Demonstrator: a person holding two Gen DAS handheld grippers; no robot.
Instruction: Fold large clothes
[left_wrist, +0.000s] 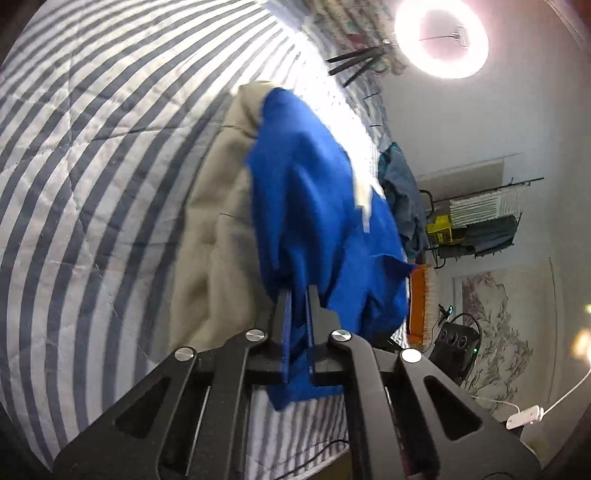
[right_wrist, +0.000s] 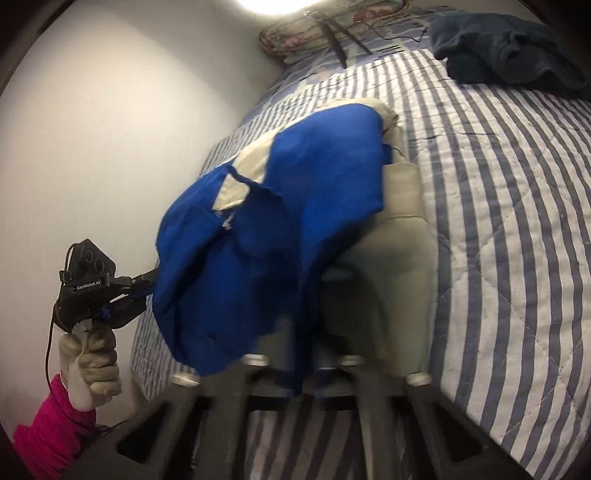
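Your 2 grippers both pinch the blue garment: the left gripper has its jaws closed on a fold of the blue cloth, and the right gripper, blurred in its own view, is clamped on the cloth's lower edge. The garment hangs between them, draped over a beige garment that lies flat on the striped quilt. The quilt covers a bed that runs up to a floral pillow at the head end, beyond the blue garment. A dark teal piece of clothing lies bunched on the quilt, well apart from the blue garment on its far right. Only the left wrist view shows the ring light, a wire rack holding folded items past the blue garment, and a wall picture. Only the right wrist view shows your gloved left hand and pink sleeve, left of the blue garment, against a plain white wall.
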